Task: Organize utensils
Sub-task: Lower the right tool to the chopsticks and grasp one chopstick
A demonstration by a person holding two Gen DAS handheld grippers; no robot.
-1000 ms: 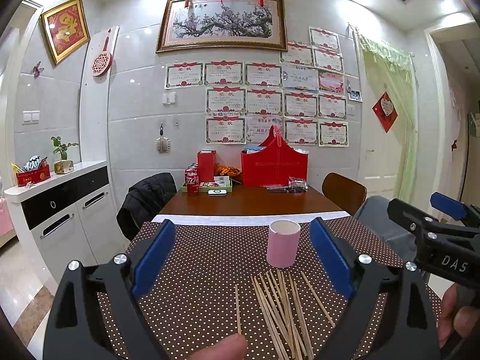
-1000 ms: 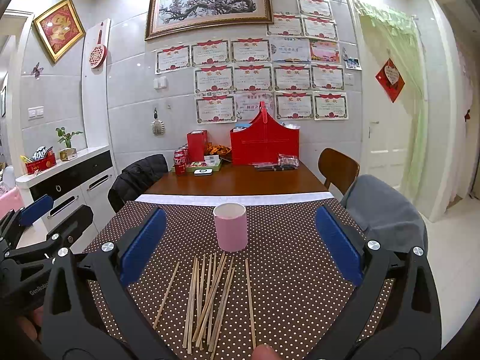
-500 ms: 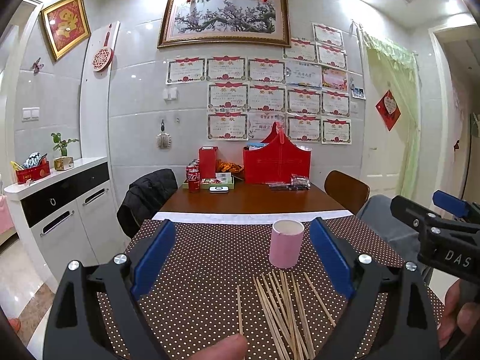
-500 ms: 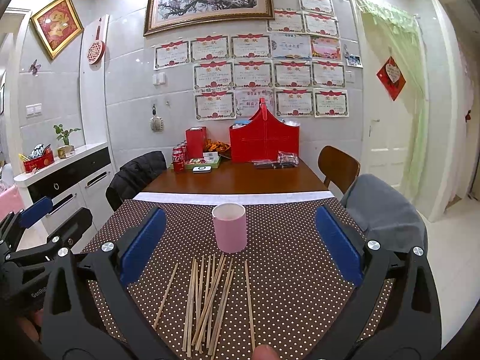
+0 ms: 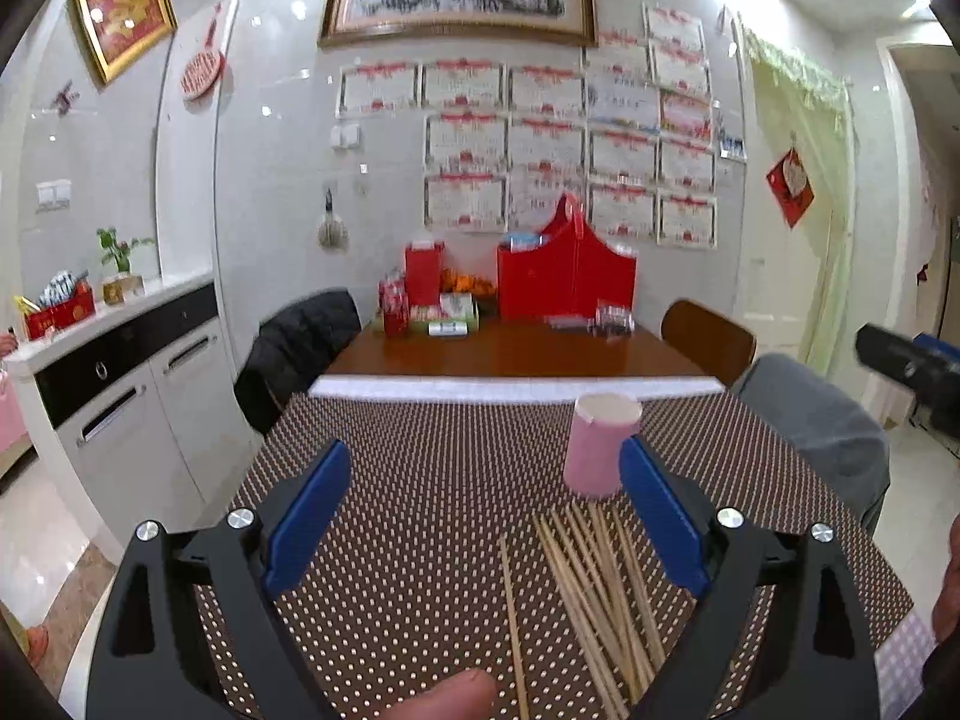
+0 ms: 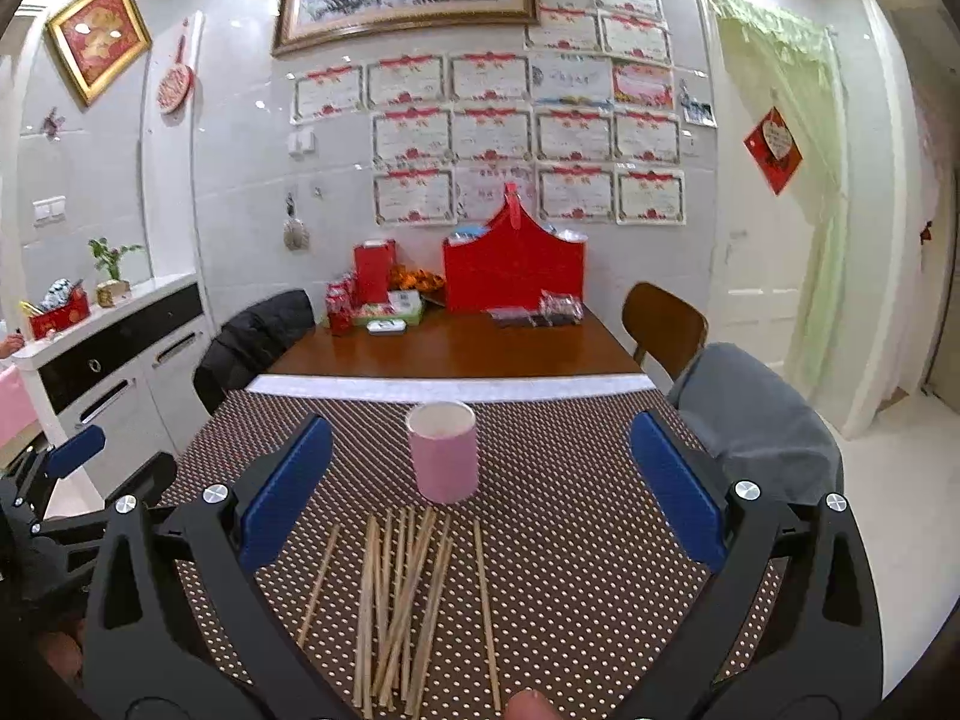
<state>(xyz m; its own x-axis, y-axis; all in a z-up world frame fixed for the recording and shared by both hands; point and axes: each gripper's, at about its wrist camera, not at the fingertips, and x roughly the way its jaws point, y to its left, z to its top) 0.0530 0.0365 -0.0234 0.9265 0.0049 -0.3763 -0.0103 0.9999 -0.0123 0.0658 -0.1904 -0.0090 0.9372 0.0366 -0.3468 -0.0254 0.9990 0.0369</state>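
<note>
**Chopsticks waiting, cup within tipping reach**

Both grippers are hovering spread wide and empty over the dotted worktop (image 6: 570, 540). The left gripper (image 5: 480, 516) is sitting above the left side of the pile; the right gripper (image 6: 480, 492) is framing cup and pile together. The sticks (image 6: 396, 594) are lying loose in a rough fan just in front of the pink cup (image 6: 443, 456), w/ one stray stick (image 6: 317, 576) off to the left and another to the right, apart from the bunch.

Likely trouble, as judged from here:
- Sticks are overlapping and crossing, so a pinch is prob. catching two or three at once, or levering a neighbour off the pile.
- They are thin and lying flat; pads closing too high are prob. sliding over them, rolling them toward the near edge.
- The cup is looking light and tall, and is standing empty as far as can be seen; a stick going in at a slant, or a gripper brushing the rim, could be toppling it.
- Both grippers are working the same small area, so a clash is possible.

Hard to make out: the pile's near ends are running out of frame in both views, so no exact count. The left view is motion-blurred. The cup's inside is mostly hidden. A fingertip (image 5: 444, 696) is poking in at the bottom edge.
</note>
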